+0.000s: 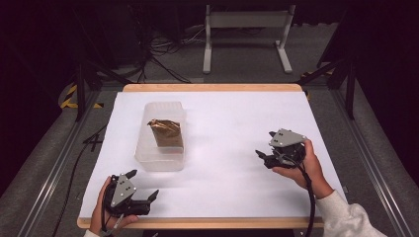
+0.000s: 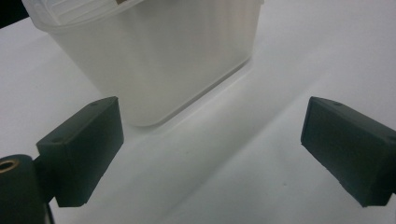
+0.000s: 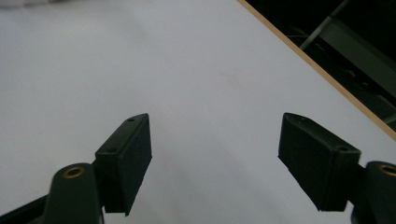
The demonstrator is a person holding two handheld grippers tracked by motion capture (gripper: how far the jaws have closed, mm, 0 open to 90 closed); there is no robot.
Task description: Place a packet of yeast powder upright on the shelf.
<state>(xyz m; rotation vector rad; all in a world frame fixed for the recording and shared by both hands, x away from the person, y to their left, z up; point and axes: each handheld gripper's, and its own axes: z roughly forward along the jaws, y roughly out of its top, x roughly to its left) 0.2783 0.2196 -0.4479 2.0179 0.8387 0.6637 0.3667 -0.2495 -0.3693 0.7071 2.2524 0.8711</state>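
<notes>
A clear plastic container (image 1: pixel 162 136) lies left of centre on the white table, with a brown crumpled bag (image 1: pixel 166 132) inside it. Its frosted ribbed wall (image 2: pixel 163 60) fills the upper half of the left gripper view. My left gripper (image 1: pixel 143 185) rests near the front left edge, just short of the container, open with nothing between its jaws (image 2: pixel 210 154). My right gripper (image 1: pixel 265 144) is held at the right side of the table, pointing left, open and empty (image 3: pixel 215 158) over bare white surface.
The white table top (image 1: pixel 232 128) has a wooden edge (image 3: pixel 317 70) along its rim. Beyond the far edge stand a white metal frame (image 1: pixel 247 29) and loose cables (image 1: pixel 163 54) on the floor. Dark rails run along both sides.
</notes>
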